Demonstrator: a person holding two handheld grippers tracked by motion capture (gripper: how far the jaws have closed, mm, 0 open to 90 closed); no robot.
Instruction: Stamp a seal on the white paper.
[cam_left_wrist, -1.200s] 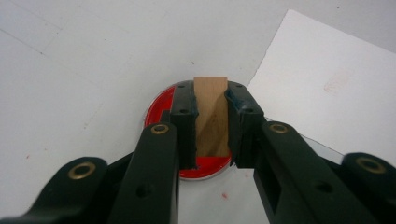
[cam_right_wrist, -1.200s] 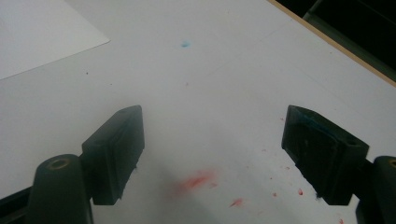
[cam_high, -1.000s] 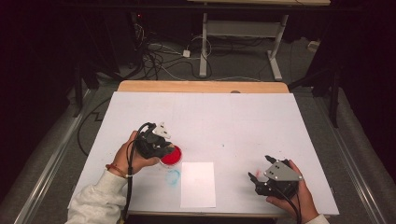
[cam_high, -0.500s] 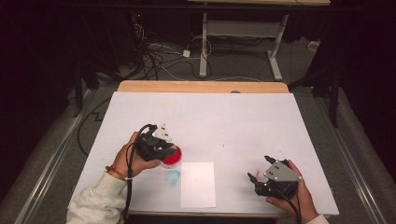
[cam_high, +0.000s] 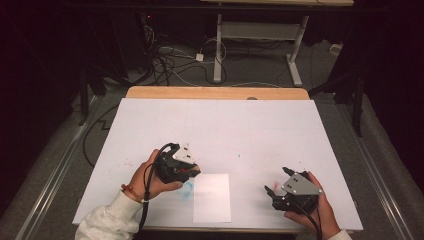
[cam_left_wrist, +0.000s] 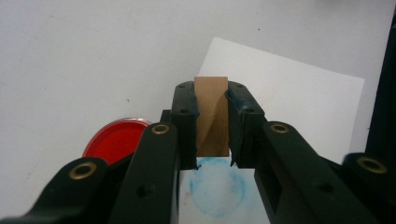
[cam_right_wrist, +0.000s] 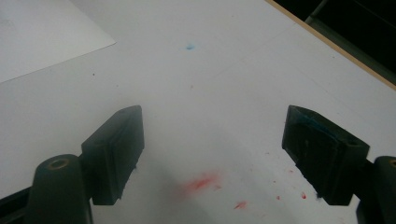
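The tabletop (cam_high: 260, 130) was the biggest thing in the high view, a white sheet-covered surface with a wooden strip along its far edge at twelve o'clock, speckled with small red and blue marks. On it, toward six o'clock, lay a sheet of white paper (cam_high: 212, 197), its long side running away from the person.

At about eight o'clock from the paper's middle, the left hand (cam_high: 150, 177) held the left claw (cam_high: 187, 172) just beside the paper's left edge. In the left gripper view that claw (cam_left_wrist: 211, 123) was pinching a wooden block (cam_left_wrist: 211, 116) between its two black jaws, which pressed on the block's two sides; the block stood upright in the grip, its top level with the jaw tips. Beyond it lay the paper (cam_left_wrist: 299, 102). Under the jaws, at six o'clock in that view, a blue ring-shaped stain (cam_left_wrist: 217, 191) marked the surface. A red round dish (cam_left_wrist: 116, 142) sat at nine o'clock of the block, partly hidden behind the left jaw.

At about four o'clock on the tabletop, the right hand (cam_high: 312, 210) held the right claw (cam_high: 274, 192), well apart from the paper. In the right gripper view that claw (cam_right_wrist: 212, 154) stood spread wide with nothing between its jaws, hovering over red smears (cam_right_wrist: 203, 182) on the tabletop, with a corner of the paper (cam_right_wrist: 42, 35) at ten o'clock and a small blue spot (cam_right_wrist: 189, 46) at twelve.
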